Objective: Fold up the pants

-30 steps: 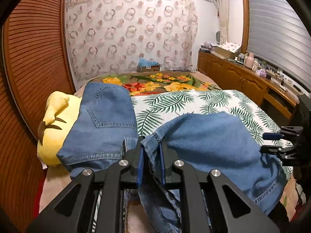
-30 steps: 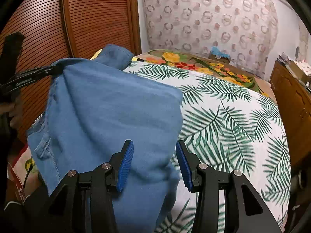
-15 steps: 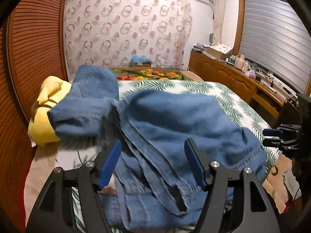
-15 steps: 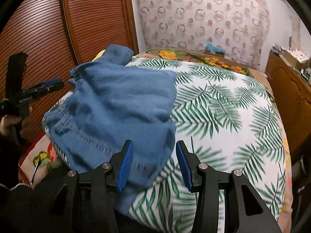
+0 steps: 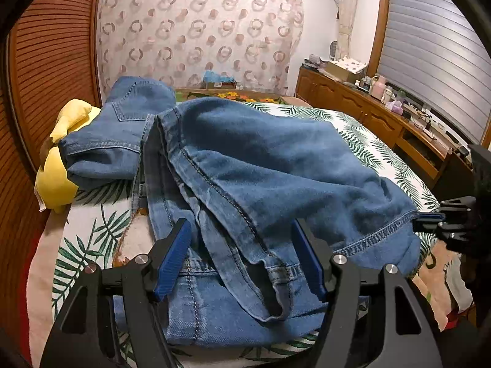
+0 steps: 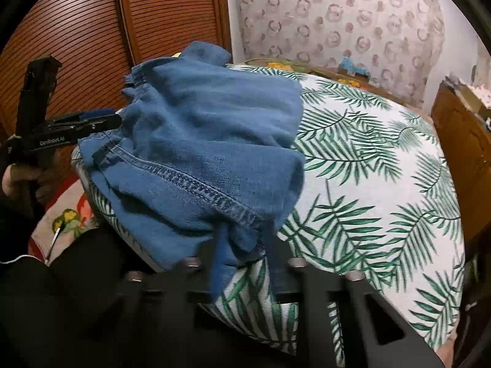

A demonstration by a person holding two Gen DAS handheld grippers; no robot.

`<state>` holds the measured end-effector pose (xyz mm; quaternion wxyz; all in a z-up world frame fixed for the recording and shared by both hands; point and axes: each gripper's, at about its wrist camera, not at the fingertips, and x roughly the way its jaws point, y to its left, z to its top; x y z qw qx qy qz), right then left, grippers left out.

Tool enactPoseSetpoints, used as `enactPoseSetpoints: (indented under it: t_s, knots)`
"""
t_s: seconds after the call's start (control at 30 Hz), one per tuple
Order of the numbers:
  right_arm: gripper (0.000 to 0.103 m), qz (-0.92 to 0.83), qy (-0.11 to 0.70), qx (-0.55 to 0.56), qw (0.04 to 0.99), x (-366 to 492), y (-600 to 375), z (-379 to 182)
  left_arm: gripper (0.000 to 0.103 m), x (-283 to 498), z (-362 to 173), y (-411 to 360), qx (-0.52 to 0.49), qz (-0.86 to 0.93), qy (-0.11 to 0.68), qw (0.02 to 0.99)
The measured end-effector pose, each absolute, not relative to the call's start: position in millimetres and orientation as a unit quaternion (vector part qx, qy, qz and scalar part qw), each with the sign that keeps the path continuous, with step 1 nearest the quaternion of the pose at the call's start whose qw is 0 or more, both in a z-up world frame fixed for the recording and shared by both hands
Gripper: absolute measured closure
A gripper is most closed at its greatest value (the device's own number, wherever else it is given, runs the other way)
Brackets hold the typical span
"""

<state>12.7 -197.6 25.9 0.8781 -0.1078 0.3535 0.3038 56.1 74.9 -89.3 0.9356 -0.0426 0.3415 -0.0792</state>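
Note:
Blue denim pants [image 5: 260, 165] lie folded over on the palm-leaf bedspread [image 5: 92, 230], legs laid across the seat part. My left gripper [image 5: 242, 260] is open, its blue pads either side of the near fold, holding nothing. My right gripper [image 6: 245, 251] is blurred; its fingers stand close together on the hem corner of the pants [image 6: 211, 141]. In the left wrist view the right gripper [image 5: 429, 217] touches the hem at the right. In the right wrist view the left gripper [image 6: 92, 122] sits at the pants' far edge.
A yellow plush toy [image 5: 58, 165] lies under the pants' waist end by the wooden louvred doors [image 6: 92, 46]. A wooden dresser [image 5: 383, 122] with small items runs along the right. A patterned curtain [image 5: 199, 30] hangs behind the bed.
My left gripper let go of the pants and opened; the fold dropped flat on the bed. My right gripper went from open to closing on the hem corner.

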Motion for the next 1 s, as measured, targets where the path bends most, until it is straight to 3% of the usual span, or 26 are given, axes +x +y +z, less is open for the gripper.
enactPoseSetpoints:
  t_s: [0.33,0.53,0.6,0.73,1.0]
  knots:
    - [0.099,0.331,0.346,-0.118,0.87,-27.5,-207.5,70.6,0.035,45.9,-81.7,70.1,-0.048,-0.082,0.331,0.939]
    - [0.099,0.311,0.377,-0.117,0.865,-18.9,-211.4,49.2,0.035,38.9,-83.9,66.5,-0.047,-0.09,0.332,0.938]
    - [0.091,0.297,0.37,-0.113,0.873,-18.2,-213.0,51.2,0.035,33.6,-83.9,64.7,-0.046,-0.095,0.332,0.937]
    - [0.068,0.289,0.339,-0.111,0.888,-16.7,-216.7,63.4,0.047,24.0,-88.1,64.0,-0.045,-0.104,0.337,0.935]
    - [0.06,0.266,0.316,-0.095,0.906,7.5,-205.4,54.1,0.05,23.0,-106.2,45.6,-0.025,-0.11,0.365,0.924]
